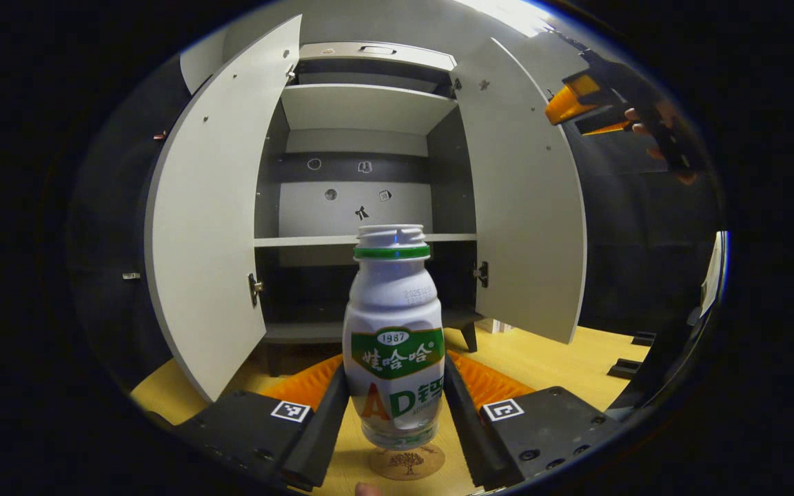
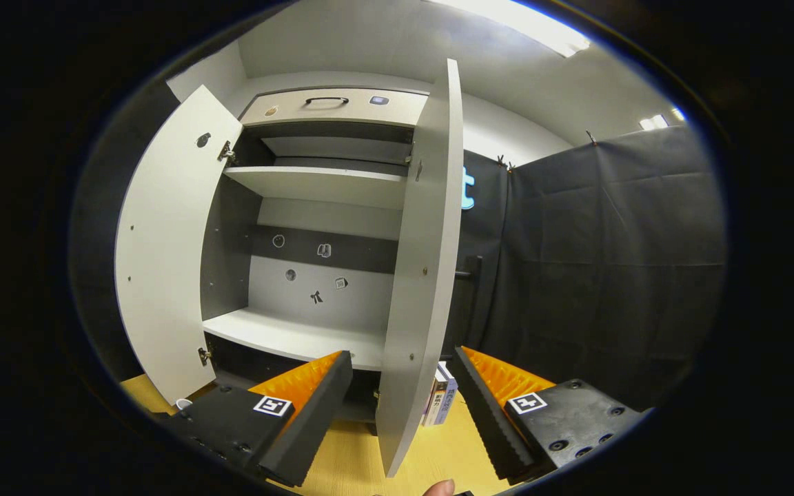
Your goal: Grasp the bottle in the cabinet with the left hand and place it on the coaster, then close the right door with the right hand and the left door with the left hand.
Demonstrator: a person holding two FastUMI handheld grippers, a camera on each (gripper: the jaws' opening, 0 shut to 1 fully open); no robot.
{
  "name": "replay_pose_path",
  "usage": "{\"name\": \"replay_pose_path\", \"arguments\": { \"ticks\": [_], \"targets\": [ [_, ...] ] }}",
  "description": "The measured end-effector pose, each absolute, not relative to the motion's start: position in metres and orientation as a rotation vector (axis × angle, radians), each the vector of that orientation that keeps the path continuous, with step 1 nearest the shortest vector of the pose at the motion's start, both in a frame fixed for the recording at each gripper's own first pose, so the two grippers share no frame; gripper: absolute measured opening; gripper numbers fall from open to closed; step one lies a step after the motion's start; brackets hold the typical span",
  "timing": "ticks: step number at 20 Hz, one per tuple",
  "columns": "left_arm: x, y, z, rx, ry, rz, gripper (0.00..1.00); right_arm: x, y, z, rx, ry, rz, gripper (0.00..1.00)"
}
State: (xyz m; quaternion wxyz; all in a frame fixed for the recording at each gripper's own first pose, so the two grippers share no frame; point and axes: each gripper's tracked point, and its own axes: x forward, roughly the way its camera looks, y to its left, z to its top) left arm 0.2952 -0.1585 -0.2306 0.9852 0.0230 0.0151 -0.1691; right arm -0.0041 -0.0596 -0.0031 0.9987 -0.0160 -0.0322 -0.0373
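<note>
Cabinet (image 1: 369, 110) comes first on my feed, taking up twelve o'clock in the left gripper view with both doors swung wide: left door (image 1: 211, 220) toward nine o'clock, right door (image 1: 528, 207) toward three. Its shelves look bare to me. Below it runs the yellow wooden table (image 1: 562, 358). My left gripper (image 1: 391, 413) sits at six o'clock, its two black fingers closed in against the sides of the white bottle (image 1: 393, 331), which stands upright dead centre between them. I see the bottle's base just above the round coaster (image 1: 407, 460) at six o'clock; whether they touch I cannot tell. At two o'clock the other gripper and the hand holding it hang in the air beside the right door. In the right gripper view, my right gripper (image 2: 404, 406) is spread wide and holds nothing, and the right door (image 2: 424, 275) stands edge-on between its fingers, at twelve o'clock from them. A few books (image 2: 440, 403) stand behind that door's lower edge.
</note>
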Motion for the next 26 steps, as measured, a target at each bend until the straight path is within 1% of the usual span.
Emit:
{"name": "replay_pose_path", "arguments": {
  "ticks": [3,6,11,18,20,21,22,23,26],
  "targets": [
    [0.296,-0.158,-0.266,0.051,0.048,-0.333,0.76,-0.003,-0.053,-0.012,-0.031,-0.056,-0.055,0.98],
    [0.301,-0.158,-0.289,0.036,0.059,-0.325,0.76,-0.004,-0.046,-0.02,-0.039,-0.047,-0.042,0.98],
    [0.307,-0.16,-0.305,0.015,0.058,-0.328,0.77,-0.003,-0.046,-0.03,-0.06,-0.025,-0.042,0.98],
    [0.305,-0.161,-0.325,-0.007,0.103,-0.325,0.79,-0.004,-0.045,-0.034,-0.086,-0.017,-0.046,0.98],
    [0.303,-0.164,-0.324,-0.016,0.11,-0.334,0.81,-0.004,-0.043,-0.036,-0.086,-0.013,-0.046,0.98],
    [0.302,-0.165,-0.326,-0.013,0.118,-0.333,0.9,-0.004,-0.042,-0.036,-0.082,-0.009,-0.045,0.98],
    [0.303,-0.164,-0.328,-0.012,0.128,-0.332,0.96,-0.004,-0.041,-0.036,-0.075,-0.008,-0.042,0.98],
    [0.301,-0.162,-0.329,-0.01,0.136,-0.327,0.98,-0.004,-0.039,-0.034,-0.067,-0.008,-0.039,0.98],
    [0.287,-0.154,-0.329,-0.001,0.161,-0.319,0.98,-0.003,-0.039,-0.031,-0.049,-0.008,-0.032,0.98]
  ]
}}
